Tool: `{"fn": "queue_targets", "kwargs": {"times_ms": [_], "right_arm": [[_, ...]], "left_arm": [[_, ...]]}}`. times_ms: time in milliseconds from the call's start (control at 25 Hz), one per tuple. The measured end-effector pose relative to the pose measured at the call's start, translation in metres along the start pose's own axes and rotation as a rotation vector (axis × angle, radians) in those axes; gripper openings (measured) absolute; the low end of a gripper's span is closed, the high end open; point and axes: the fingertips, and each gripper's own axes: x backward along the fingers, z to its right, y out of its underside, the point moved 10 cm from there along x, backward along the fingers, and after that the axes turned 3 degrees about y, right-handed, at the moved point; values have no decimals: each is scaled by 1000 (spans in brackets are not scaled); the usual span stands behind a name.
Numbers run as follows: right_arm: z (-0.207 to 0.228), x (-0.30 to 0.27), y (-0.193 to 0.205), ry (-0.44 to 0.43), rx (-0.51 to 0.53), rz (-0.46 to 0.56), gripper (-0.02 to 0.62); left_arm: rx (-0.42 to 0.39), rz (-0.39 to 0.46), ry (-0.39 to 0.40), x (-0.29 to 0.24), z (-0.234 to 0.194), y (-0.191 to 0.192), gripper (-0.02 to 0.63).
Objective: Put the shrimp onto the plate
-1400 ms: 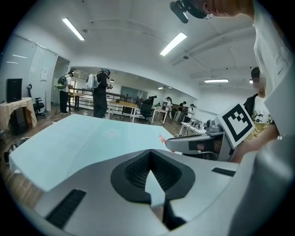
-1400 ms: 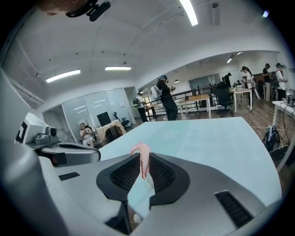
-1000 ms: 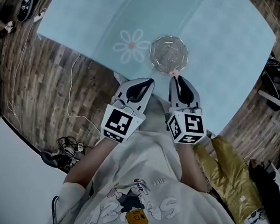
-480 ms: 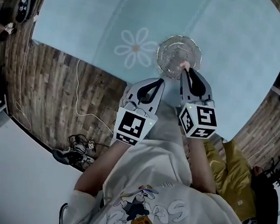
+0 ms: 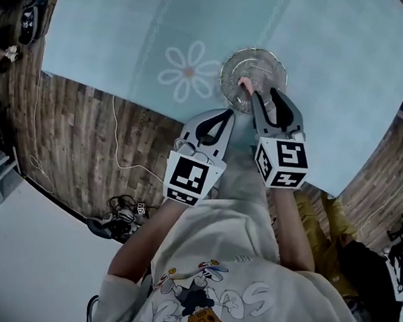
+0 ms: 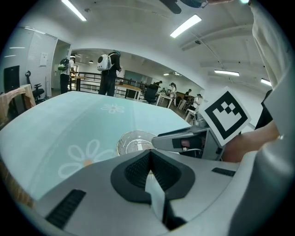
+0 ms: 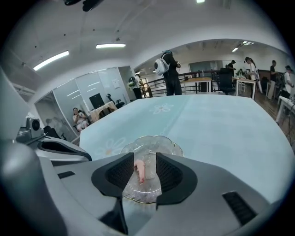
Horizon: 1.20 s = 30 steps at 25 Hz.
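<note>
**Shrimp between parting jaws, directly over the plate**

Head view: The right hand-held gripper (image 5: pixel 255 97) reaches past the near rim of the glass plate (image 5: pixel 228 62). The pink shrimp (image 5: pixel 244 84) sits right at its tips, inside the plate's outline. The left hand-held gripper (image 5: pixel 221 118) hangs back at the near edge of the surface (image 5: pixel 330 49), just short of the plate, so the right hand is clearly the nearer one. The surface is covered in a pale blue cloth with a white daisy print (image 5: pixel 187 71). A wood-plank floor with loose cables lies around it.

Left gripper view: This hand-held gripper's jaws are pressed together with nothing between them. Beyond them lies the plate (image 6: pixel 130 141). The other hand-held gripper's body and its marker cube (image 6: pixel 226 115) come in from the right.

Right gripper view: The jaws are opening. The shrimp (image 7: pixel 139 169) lies between them, close against the left-hand pad, with a clear gap to the other pad. Its long axis runs along the jaws, up and down in the picture. The plate (image 7: pixel 171 148) is straight behind and below it. Whether the shrimp already rests on the glass cannot be told. In my judgement the release needs no sideways shift, only a clean withdrawal. Beyond is a bright open hall with strip lights, desks and a few standing people.
</note>
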Motion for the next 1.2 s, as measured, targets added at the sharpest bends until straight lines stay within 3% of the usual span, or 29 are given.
{"fn": "queue_targets", "kwargs": {"times_ms": [240, 400, 1200], "right_arm": [[-10, 26, -4, -15, 11, 24, 147], [-14, 45, -7, 3, -11, 33, 44], [-73, 167, -47, -65, 49, 222, 31]], "left_arm": [[-27, -2, 21, 13, 6, -9, 0], [-45, 9, 35, 22, 12, -18, 0], [-161, 98, 78, 126, 82, -62, 0]]}}
